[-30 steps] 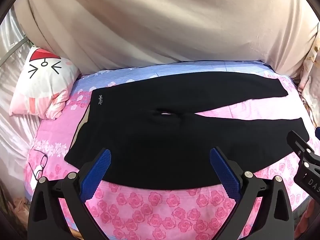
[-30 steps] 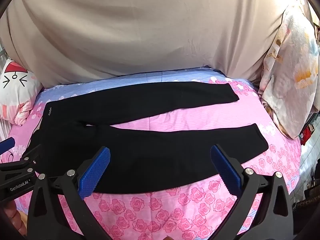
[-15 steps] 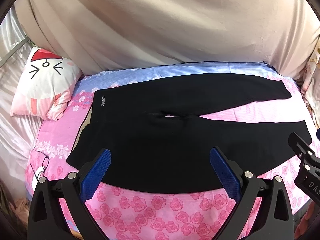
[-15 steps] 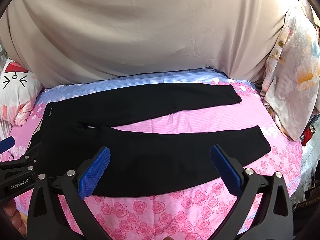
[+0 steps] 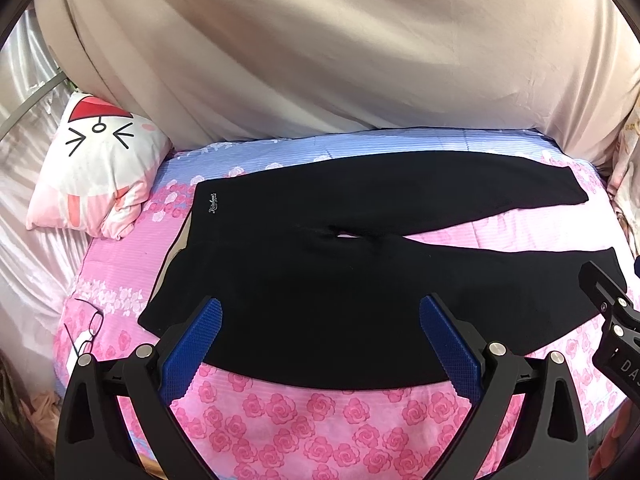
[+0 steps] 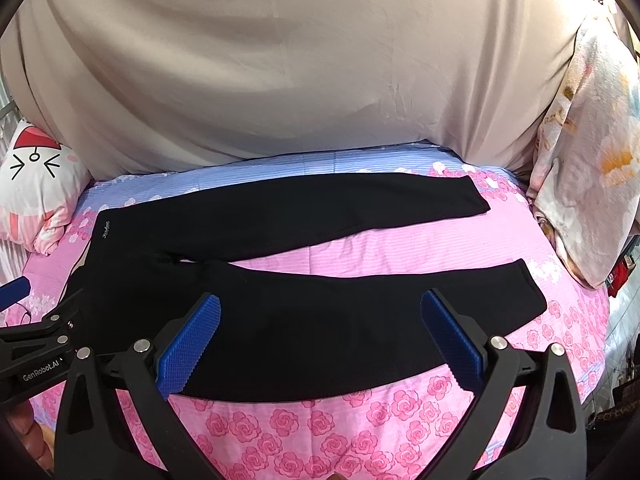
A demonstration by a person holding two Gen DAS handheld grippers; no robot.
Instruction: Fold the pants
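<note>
The black pants [image 5: 360,272] are lying flat on the bed [image 5: 304,432], 2 legs splayed rightward, ready for folding. The left claw [image 5: 320,344] and right claw [image 6: 320,340] are hovering agape, gripping nothing.

pants [image 5: 320,280]: one lying | grippers: two showing, left gripper [image 5: 320,336], right gripper [image 6: 320,332] | pillow [image 5: 96,168]: one | glasses [image 5: 90,326]: one pair

Both wrist views toward pants [image 5: 320,272]
</note>
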